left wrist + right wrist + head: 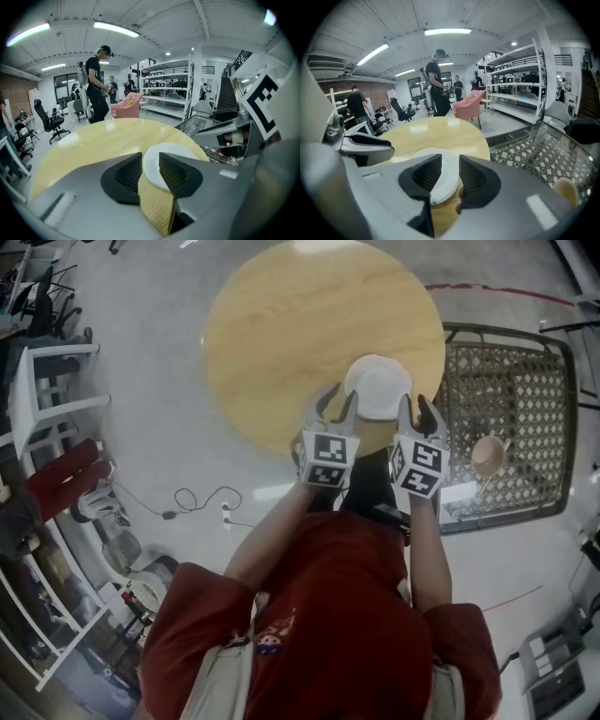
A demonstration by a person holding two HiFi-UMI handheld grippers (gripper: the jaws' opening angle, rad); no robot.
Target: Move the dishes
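The white plate (378, 385) sat at the near edge of the round wooden surface (281, 334). It lay just ahead of and between the left hand-held gripper (337, 405), at its left rim, and the right hand-held gripper (418, 414), at its right, both equally near. Both were released, jaws apart, with the rim showing in each gap. The plate looked round, shallow and empty.

The plate (378, 385) is white, the worktop (281, 324) pale yellow wood-grain, the side table (511, 418) a tan lattice in a dark frame, the left tongs (339, 407) and right tongs (417, 411) grey, their cubes (326, 460) black-and-white.
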